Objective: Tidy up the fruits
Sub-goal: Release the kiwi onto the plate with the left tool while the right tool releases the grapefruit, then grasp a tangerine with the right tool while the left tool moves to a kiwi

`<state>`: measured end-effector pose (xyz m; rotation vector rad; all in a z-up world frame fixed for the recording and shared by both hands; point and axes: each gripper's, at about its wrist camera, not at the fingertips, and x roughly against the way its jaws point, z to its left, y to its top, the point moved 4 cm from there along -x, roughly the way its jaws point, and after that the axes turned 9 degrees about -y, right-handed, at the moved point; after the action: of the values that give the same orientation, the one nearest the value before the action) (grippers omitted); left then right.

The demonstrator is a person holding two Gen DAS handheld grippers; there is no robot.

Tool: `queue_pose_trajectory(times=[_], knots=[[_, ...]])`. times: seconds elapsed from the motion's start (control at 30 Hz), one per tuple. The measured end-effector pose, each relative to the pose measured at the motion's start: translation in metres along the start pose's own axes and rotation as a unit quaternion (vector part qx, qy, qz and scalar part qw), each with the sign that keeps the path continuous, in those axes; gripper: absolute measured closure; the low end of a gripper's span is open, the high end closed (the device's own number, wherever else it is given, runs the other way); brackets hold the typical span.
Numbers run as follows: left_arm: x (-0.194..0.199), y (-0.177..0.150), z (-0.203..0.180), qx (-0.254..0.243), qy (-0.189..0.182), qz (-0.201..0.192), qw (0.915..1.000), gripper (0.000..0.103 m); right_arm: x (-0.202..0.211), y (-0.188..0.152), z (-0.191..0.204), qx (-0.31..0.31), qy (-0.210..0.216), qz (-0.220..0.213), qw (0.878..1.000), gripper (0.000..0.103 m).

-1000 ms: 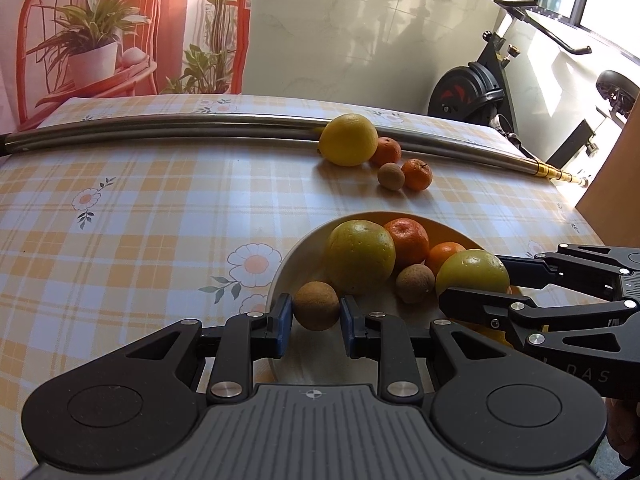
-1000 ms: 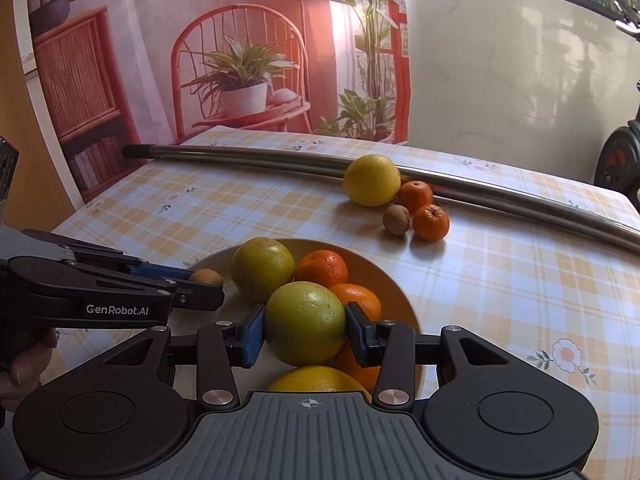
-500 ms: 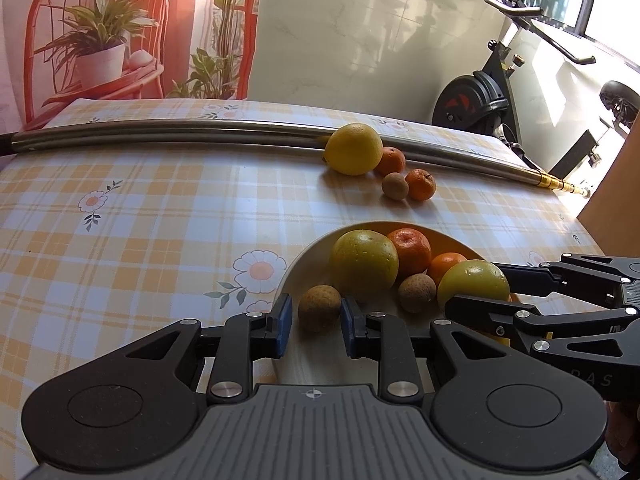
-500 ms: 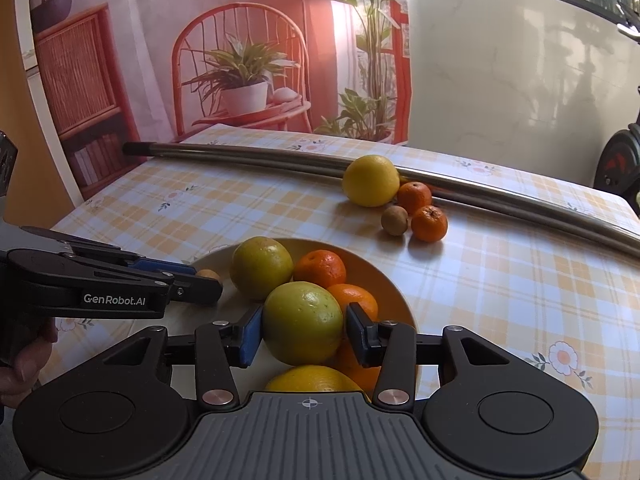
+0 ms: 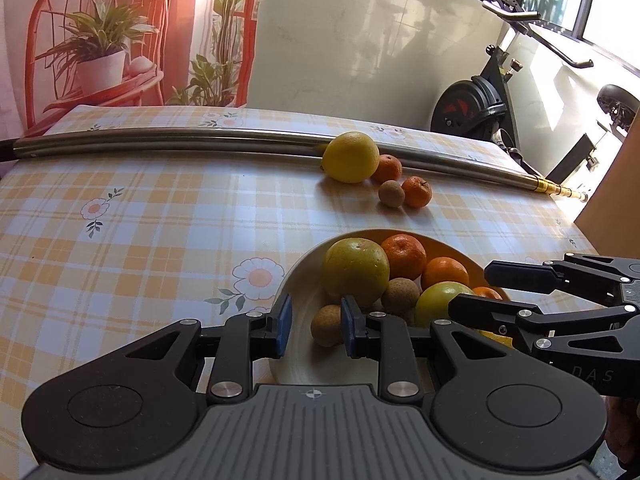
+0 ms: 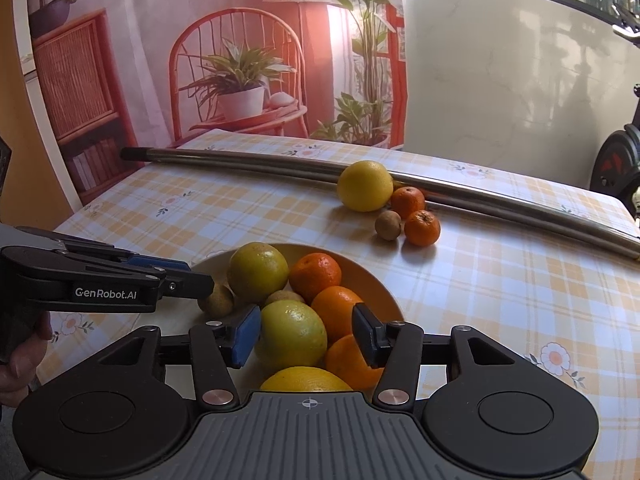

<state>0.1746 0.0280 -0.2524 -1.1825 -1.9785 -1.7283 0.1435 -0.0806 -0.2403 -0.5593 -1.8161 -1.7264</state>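
Note:
A cream bowl (image 5: 296, 292) (image 6: 376, 280) on the checked table holds several fruits. My left gripper (image 5: 314, 330) is open over the bowl's left side; a small brown fruit (image 5: 326, 325) (image 6: 216, 300) lies in the bowl between its jaws, touching neither clearly. My right gripper (image 6: 306, 334) is open around a yellow-green citrus (image 6: 291, 335) (image 5: 440, 300) that rests on the pile, with a gap at the right jaw. Farther back on the table lie a yellow grapefruit (image 5: 351, 157) (image 6: 365, 186), two mandarins (image 5: 416, 191) (image 6: 422, 227) and a brown fruit (image 5: 391, 193) (image 6: 388, 225).
A long steel pole (image 5: 180, 146) (image 6: 500, 204) lies across the table's far side, touching the loose fruits. An exercise bike (image 5: 480, 108) stands beyond the right end. The table's right edge (image 5: 576, 232) is close to the bowl.
Both grippers have opened: the left let go of the small brown fruit, the right let go of the yellow-green citrus. Both fruits now rest in the bowl. Both grippers have drawn back slightly.

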Motion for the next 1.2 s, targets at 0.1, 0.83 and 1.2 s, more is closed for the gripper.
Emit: queue_pose_trajectory(times=[0.1,0.83,1.2], knots=[[0.000,0.000,0.000,0.000,0.000,0.001,1.0000,0.075,0.001,0.000,-0.002,-0.002,-0.004,-0.002,1.000,0.055],[0.020,0.025,0.013,0.021,0.011,-0.040,0.9989,0.075,0.007,0.006,-0.019,-0.027,-0.014,-0.032,0.999,0.055],[0.036,0.082,0.027,0.013,0.040,-0.084,0.9956,0.075,0.017,0.034,-0.075,-0.059,-0.054,-0.077,0.994,0.055]])
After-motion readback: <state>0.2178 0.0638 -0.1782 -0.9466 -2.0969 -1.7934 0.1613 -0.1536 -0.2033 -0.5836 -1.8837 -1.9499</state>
